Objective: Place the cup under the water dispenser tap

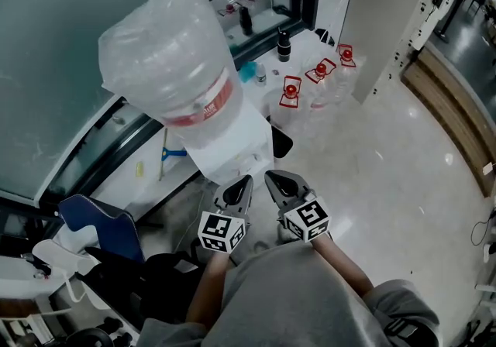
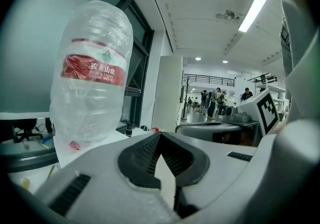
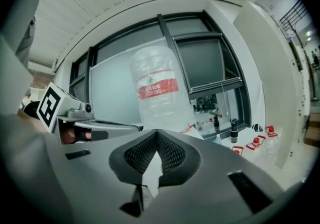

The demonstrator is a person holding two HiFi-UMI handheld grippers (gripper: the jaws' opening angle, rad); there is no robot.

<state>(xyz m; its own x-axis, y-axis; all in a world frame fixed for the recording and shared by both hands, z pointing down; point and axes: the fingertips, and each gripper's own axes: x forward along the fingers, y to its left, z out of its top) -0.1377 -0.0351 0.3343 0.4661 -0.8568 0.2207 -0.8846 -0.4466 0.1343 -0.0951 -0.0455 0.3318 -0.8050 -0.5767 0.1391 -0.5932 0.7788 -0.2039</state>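
A white water dispenser (image 1: 232, 144) stands in front of me, with a large clear bottle (image 1: 167, 66) bearing a red label upended on top. Its tap is hidden in every view, and no cup shows anywhere. My left gripper (image 1: 246, 180) and right gripper (image 1: 269, 176) are held side by side just short of the dispenser's front, both shut with nothing between the jaws. The left gripper view looks over its closed jaws (image 2: 160, 135) at the bottle (image 2: 92, 93). In the right gripper view the bottle (image 3: 160, 93) rises behind the closed jaws (image 3: 156, 132).
Several empty water bottles with red caps (image 1: 318, 74) stand on the floor beyond the dispenser. Dark flasks (image 1: 284, 45) sit by the window. A blue chair (image 1: 101, 221) is at lower left and a white pillar (image 1: 387, 12) at upper right. People (image 2: 215, 103) stand far off.
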